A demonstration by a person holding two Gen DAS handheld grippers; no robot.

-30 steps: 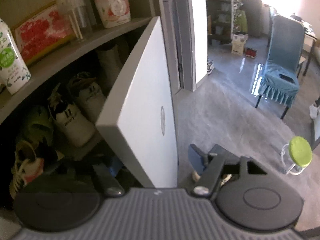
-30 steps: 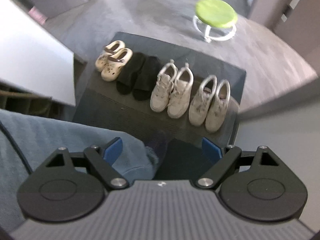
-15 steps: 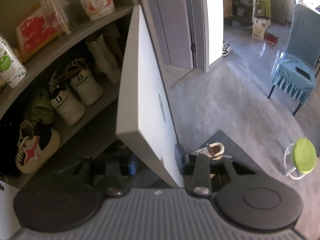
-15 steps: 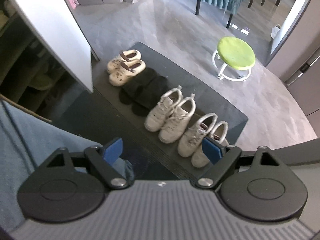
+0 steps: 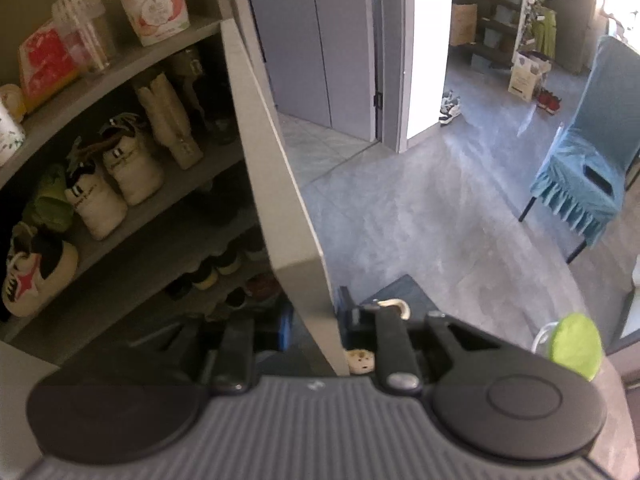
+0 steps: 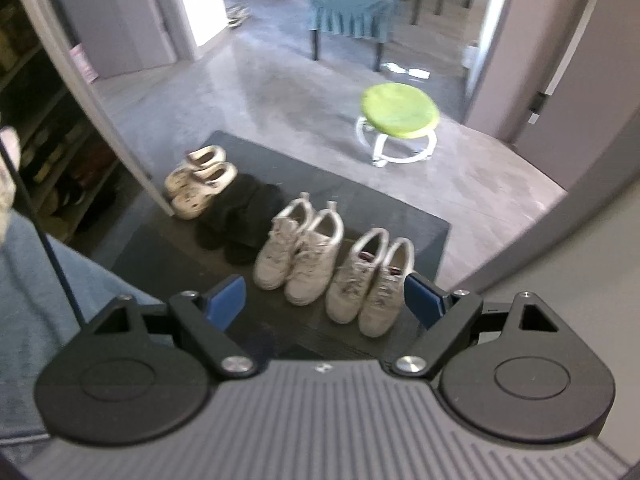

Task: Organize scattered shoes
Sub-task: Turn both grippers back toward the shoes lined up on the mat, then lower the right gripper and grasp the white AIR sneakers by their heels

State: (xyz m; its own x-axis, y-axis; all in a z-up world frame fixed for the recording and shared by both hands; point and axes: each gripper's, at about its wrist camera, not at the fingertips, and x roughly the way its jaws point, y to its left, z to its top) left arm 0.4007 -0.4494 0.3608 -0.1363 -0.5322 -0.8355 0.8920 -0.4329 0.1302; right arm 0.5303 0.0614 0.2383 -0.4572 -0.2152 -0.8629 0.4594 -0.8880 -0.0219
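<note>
Broadly, the open cabinet door (image 5: 276, 184) is pinched at its lower edge by the left hand-held gripper (image 5: 314, 320). Four shoe pairs (image 6: 296, 236) sit in a row on the dark mat (image 6: 416, 216). Above them the right hand-held gripper (image 6: 325, 300) hangs wide, empty.

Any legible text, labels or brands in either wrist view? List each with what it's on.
None can be read outright.
Pink-label jar on the top shelf: print too blurred.
Red pack beside it: no legible words.
White high-top sneakers on the shelf: dark lettering on the heels, too small to read.
Box on the far floor: print too small.
Shoes on the dark mat, right wrist view: no readable marks.
</note>
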